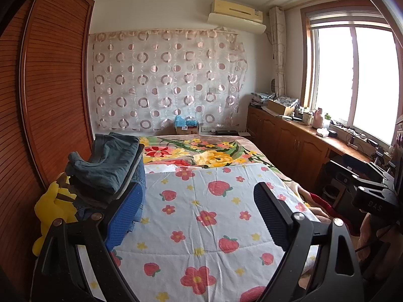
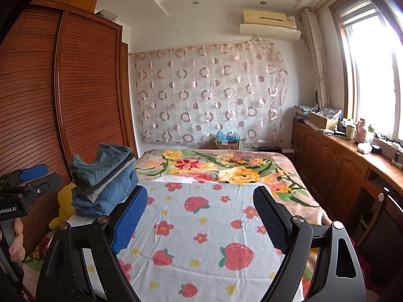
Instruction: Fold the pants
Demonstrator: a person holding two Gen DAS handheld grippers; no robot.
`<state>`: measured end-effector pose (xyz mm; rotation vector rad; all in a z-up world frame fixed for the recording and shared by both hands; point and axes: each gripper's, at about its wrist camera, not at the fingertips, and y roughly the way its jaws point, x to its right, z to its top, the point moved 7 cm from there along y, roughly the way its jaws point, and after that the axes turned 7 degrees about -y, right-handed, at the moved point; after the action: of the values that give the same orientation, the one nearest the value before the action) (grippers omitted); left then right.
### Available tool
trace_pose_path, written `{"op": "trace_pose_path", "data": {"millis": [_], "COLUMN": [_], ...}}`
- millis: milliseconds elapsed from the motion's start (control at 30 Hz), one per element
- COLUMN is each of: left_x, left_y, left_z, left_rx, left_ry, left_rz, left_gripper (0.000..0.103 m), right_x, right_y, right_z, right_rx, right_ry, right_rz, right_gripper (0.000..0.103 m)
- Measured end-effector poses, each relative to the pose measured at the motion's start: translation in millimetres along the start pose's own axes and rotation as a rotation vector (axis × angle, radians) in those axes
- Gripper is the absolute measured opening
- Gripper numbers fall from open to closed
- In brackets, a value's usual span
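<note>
A stack of folded pants (image 1: 108, 166) lies at the left edge of the bed, dark teal pairs on top and blue denim below; it also shows in the right wrist view (image 2: 105, 176). My left gripper (image 1: 201, 191) is open and empty above the strawberry-print sheet (image 1: 201, 216), just right of the stack. My right gripper (image 2: 200, 196) is open and empty over the same sheet (image 2: 201, 226). The left gripper also shows at the left edge of the right wrist view (image 2: 35, 176), and the right gripper at the right edge of the left wrist view (image 1: 362, 176).
A yellow plush toy (image 1: 54, 206) sits under the stack by the wooden wardrobe (image 1: 50, 88). A flowered blanket (image 1: 201, 151) covers the far bed. A cardboard box (image 1: 186, 127) stands at the bed head. A cluttered wooden cabinet (image 1: 302, 138) runs along the window side.
</note>
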<state>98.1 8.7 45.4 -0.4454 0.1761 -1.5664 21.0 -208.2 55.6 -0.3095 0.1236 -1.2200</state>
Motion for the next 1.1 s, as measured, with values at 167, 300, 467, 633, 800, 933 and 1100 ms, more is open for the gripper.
{"op": "trace_pose_path", "data": {"millis": [167, 300, 467, 633, 800, 933, 1100], "left_x": [0.1, -0.6, -1.4, -1.5, -1.1, -1.4, -1.3], "left_y": [0.1, -0.1, 0.3, 0.0, 0.2, 0.4, 0.4], "left_z": [-0.2, -0.8, -0.5, -0.6, -0.7, -1.2, -1.3], "left_rx": [0.000, -0.001, 0.002, 0.003, 0.002, 0.001, 0.002], "left_ry": [0.001, -0.001, 0.000, 0.001, 0.001, 0.002, 0.001], "left_rz": [0.001, 0.001, 0.003, 0.001, 0.002, 0.004, 0.003], "left_gripper": [0.090, 0.090, 0.090, 0.090, 0.090, 0.090, 0.090], "right_x": [-0.5, 0.7, 0.7, 0.6, 0.5, -0.4, -0.5], "right_y": [1.3, 2.3, 1.8, 1.5, 1.1, 1.3, 1.2], "right_z": [-0.7, -1.6, -2.1, -2.4, -3.5, -3.4, -3.5], "right_rx": [-0.001, -0.003, -0.002, 0.000, -0.003, -0.003, -0.002], "right_ry": [-0.003, -0.002, -0.003, -0.001, -0.003, -0.003, -0.005], "right_rz": [0.002, 0.002, -0.001, -0.002, -0.002, -0.003, -0.004], "right_gripper": [0.087, 0.087, 0.087, 0.087, 0.087, 0.087, 0.087]}}
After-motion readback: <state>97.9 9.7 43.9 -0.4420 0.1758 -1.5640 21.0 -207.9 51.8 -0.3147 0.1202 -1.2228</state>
